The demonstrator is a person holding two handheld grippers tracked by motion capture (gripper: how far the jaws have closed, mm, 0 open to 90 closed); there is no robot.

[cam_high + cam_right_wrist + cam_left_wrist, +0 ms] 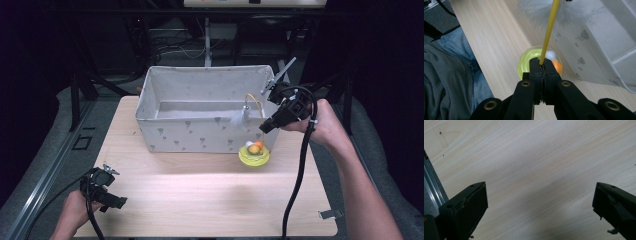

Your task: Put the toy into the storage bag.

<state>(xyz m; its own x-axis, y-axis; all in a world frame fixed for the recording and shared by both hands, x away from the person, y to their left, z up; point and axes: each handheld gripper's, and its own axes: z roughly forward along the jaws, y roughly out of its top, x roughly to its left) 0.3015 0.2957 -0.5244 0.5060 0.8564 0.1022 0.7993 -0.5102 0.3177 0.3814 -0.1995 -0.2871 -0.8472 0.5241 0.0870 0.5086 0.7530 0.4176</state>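
Right gripper (541,65) has its jaws clamped tight on a thin yellow wand (550,27), gripping it low on the stem. The wand runs up and away from the jaws to a white feather tuft (574,11), blurred at the top of the right gripper view. Directly beyond the jaw tips sits the round yellow-green toy base (525,63) with a white ball (552,54) and an orange ball (557,66) in it.

In the high view the right gripper (264,126) is above the table's right side, just beside the front right corner of the grey fabric bin (200,132). The toy base (254,156) rests on the wooden table (210,195), touching or just off the bin's front wall; cannot tell which. The wand (255,97) arches over the bin rim, feather (240,117) hanging at the front wall.

Left gripper (114,201) is held low at the table's near left corner, well apart from the toy. In the left gripper view its jaws are spread wide, bare table (536,165) between them, nothing held.
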